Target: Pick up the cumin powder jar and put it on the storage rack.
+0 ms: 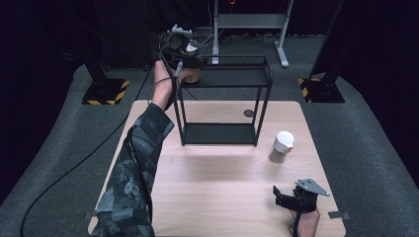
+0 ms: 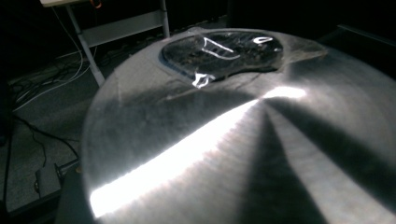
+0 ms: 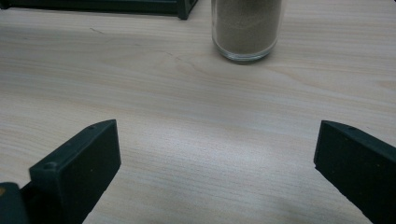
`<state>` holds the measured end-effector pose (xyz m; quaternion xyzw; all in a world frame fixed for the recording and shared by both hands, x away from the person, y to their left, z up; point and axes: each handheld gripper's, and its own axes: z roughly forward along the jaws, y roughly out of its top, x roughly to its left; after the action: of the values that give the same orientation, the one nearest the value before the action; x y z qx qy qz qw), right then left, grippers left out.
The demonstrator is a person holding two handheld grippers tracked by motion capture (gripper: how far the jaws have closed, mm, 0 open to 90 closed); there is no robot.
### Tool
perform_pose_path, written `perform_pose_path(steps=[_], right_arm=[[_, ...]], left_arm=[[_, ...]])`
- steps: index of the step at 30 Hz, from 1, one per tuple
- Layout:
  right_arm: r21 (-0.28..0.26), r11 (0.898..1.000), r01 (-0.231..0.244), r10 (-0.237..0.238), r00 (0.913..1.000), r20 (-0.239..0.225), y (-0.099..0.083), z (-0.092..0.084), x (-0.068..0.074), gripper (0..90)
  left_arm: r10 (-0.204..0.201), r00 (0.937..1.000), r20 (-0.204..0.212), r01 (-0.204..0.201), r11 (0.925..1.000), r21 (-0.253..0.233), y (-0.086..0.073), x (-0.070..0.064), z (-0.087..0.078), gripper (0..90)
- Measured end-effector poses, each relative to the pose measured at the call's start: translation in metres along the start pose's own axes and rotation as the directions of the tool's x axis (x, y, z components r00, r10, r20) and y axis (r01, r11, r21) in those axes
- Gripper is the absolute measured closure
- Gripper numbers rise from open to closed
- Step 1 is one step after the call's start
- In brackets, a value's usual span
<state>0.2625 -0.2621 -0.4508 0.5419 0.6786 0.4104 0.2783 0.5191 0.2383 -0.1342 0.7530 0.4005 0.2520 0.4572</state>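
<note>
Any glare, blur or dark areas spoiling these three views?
Left gripper view: a brushed silver can lid too close, streaked with white glare. High view: dark surroundings, light wooden table evenly lit. Right gripper view: sharp; the glass jar of brown powder is cropped on top.

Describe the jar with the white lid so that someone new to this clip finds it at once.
Start at the black wire shelf standing at the far middle of the wooden table. The jar stands upright on the bare tabletop beyond the shelf's front right leg, ahead of the right claw. Its white lid and sandy brown contents mark it out.
</note>
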Motion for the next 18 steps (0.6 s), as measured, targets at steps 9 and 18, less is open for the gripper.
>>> perform_pose_path(steps=[9,18], right_arm=[[-0.002,1.000,-0.001,0.001,1.0000,-0.001,-0.0003,-0.0001,-0.0002,0.0],[-0.001,1.000,0.000,0.000,1.0000,-0.002,-0.0001,-0.0001,-0.0003,0.0]], left_arm=[[-0.032,0.9995,0.006,0.032,0.9994,-0.013,-0.0053,0.0069,0.0071,31.4],[-0.027,0.9996,0.002,0.027,0.9996,-0.006,-0.0035,0.0058,0.0082,31.3]])
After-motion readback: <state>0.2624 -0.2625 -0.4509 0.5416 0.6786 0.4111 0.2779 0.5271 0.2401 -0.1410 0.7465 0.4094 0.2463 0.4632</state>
